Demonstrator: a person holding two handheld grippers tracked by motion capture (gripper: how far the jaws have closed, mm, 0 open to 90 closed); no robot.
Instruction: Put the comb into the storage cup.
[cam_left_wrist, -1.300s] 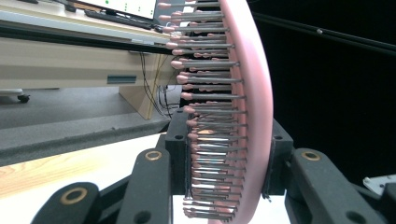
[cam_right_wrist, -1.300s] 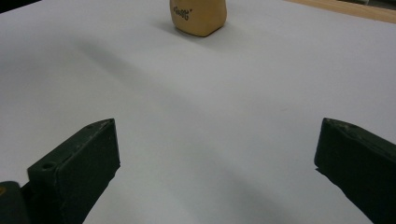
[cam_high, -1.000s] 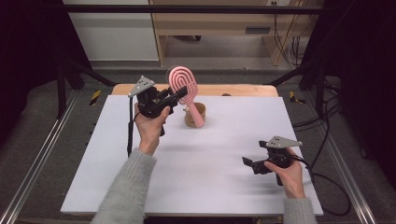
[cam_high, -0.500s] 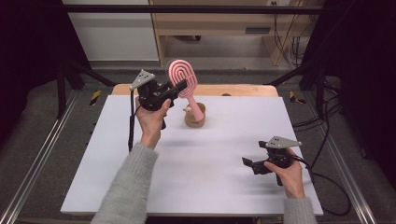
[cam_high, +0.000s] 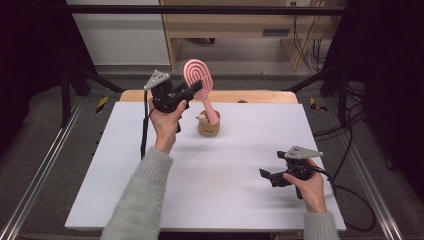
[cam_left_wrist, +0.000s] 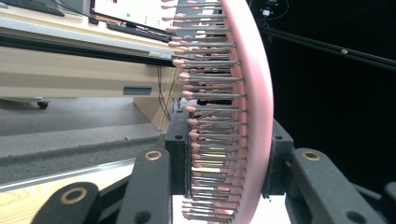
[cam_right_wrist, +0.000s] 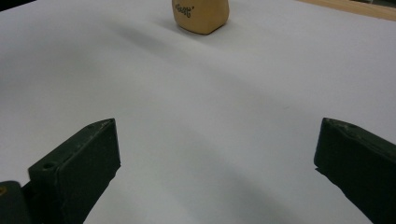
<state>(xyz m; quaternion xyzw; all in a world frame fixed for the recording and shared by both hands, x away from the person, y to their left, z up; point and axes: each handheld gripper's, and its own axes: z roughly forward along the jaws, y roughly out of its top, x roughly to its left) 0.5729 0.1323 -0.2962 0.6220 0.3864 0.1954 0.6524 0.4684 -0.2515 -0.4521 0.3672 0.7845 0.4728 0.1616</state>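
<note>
The left gripper (cam_high: 192, 90) is clenched on the head of the pink hairbrush (cam_high: 196, 75), one jaw on the bristle side and one on the smooth back, as the left gripper view shows with the bristles (cam_left_wrist: 205, 121) running between the two black jaws. The brush stands near the far edge of the white table (cam_high: 100, 190), left of its middle. Its long axis runs from the head, up and toward the far-left, down along the handle (cam_high: 210, 111) to the small tan holder (cam_high: 208, 127), where the handle's tip sits at or just inside the mouth; I cannot tell whether it is clear of the rim. So any lift or lowering must follow that slanted axis. The right gripper (cam_high: 267, 176) rests released near the front-right corner, well apart from the holder (cam_right_wrist: 201, 16), so the left hand (cam_high: 165, 122) is much the nearer.
</note>
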